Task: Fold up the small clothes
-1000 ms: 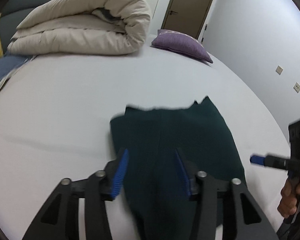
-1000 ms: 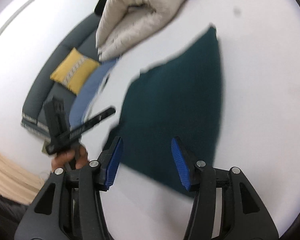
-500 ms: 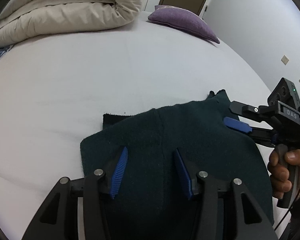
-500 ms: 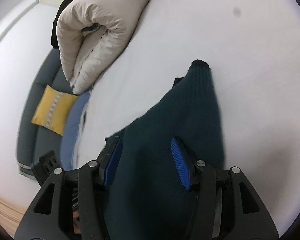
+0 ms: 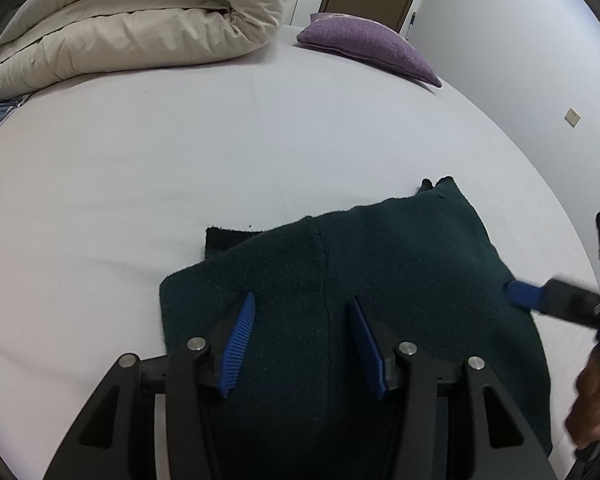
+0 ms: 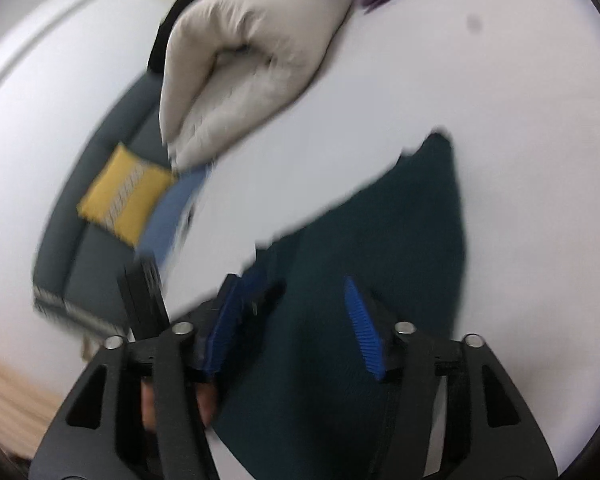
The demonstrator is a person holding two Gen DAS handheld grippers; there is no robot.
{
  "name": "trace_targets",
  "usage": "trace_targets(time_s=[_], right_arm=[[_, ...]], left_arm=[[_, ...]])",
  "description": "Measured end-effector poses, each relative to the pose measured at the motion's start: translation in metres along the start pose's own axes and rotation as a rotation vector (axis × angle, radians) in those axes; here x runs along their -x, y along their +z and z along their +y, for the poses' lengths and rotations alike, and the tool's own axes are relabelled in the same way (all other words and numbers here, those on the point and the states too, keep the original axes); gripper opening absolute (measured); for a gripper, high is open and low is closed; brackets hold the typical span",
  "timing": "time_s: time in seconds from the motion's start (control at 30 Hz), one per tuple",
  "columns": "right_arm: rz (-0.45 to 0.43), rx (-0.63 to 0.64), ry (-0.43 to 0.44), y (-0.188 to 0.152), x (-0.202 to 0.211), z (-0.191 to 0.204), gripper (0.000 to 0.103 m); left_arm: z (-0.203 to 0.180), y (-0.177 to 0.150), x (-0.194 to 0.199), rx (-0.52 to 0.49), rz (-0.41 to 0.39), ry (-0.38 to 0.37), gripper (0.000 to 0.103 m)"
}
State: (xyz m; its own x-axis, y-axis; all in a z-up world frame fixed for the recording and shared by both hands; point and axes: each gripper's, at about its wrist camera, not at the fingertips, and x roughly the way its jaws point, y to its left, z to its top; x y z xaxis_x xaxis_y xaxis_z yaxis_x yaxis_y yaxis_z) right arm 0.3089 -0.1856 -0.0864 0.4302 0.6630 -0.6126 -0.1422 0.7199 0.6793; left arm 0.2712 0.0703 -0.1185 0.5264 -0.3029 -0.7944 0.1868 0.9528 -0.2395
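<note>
White bed sheet (image 5: 180, 152) fills both views; the dark green knit garment (image 5: 380, 264) lies folded over at lower centre. Left gripper (image 5: 302, 336) hovers above it, jaws apart and empty; right gripper (image 6: 296, 324), jaws opening, grips nothing.

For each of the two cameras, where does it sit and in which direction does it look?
Left wrist: on the left claw, looking down across the dark green garment toward the duvet; the right claw enters at right.
Right wrist: on the right claw, jaws opening, above the garment, facing the sofa.
Shared: garment, duvet, white bed.
</note>
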Motion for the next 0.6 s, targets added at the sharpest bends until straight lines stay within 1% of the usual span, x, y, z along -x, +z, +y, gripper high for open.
trace_targets(time_s=[0.07,0.13,0.17,0.23,0.27,0.3,0.37,0.47,0.5,0.57,0.6], right_arm=[[-0.022,0.010,0.021,-0.003,-0.003,-0.007,0.057],[-0.027,-0.026,0.054,0.000,0.000,-0.014,0.056],[-0.032,-0.043,0.049,0.003,0.004,-0.012,0.056],[-0.066,-0.027,0.013,0.003,0.015,-0.005,0.058],[-0.090,-0.008,-0.002,0.002,0.022,-0.002,0.060],[-0.111,0.005,-0.015,-0.005,0.035,-0.003,0.062],[-0.139,0.001,-0.047,-0.010,0.049,-0.004,0.074],[-0.123,-0.019,-0.076,-0.022,0.064,-0.017,0.075],[-0.107,-0.032,-0.100,-0.028,0.068,-0.024,0.075],[-0.077,-0.062,-0.127,-0.035,0.068,-0.036,0.075],[-0.058,-0.083,-0.131,-0.039,0.067,-0.043,0.075]], left_arm=[[-0.001,0.000,0.000,-0.002,-0.001,0.005,0.053],[-0.002,0.000,0.000,-0.004,-0.003,0.007,0.053],[-0.001,0.000,0.000,-0.005,-0.005,0.006,0.053],[-0.001,-0.001,0.000,-0.005,-0.009,0.004,0.053],[-0.001,-0.001,0.000,-0.004,-0.011,0.003,0.053],[-0.001,-0.001,0.001,-0.004,-0.012,0.004,0.053],[-0.001,-0.001,0.001,-0.005,-0.011,0.004,0.053],[-0.001,0.000,0.004,0.007,-0.006,0.000,0.053],[-0.001,0.000,0.009,0.010,-0.005,0.002,0.054],[-0.001,-0.003,0.024,0.026,-0.012,0.011,0.057],[-0.001,-0.005,0.034,0.033,-0.024,0.009,0.061]])
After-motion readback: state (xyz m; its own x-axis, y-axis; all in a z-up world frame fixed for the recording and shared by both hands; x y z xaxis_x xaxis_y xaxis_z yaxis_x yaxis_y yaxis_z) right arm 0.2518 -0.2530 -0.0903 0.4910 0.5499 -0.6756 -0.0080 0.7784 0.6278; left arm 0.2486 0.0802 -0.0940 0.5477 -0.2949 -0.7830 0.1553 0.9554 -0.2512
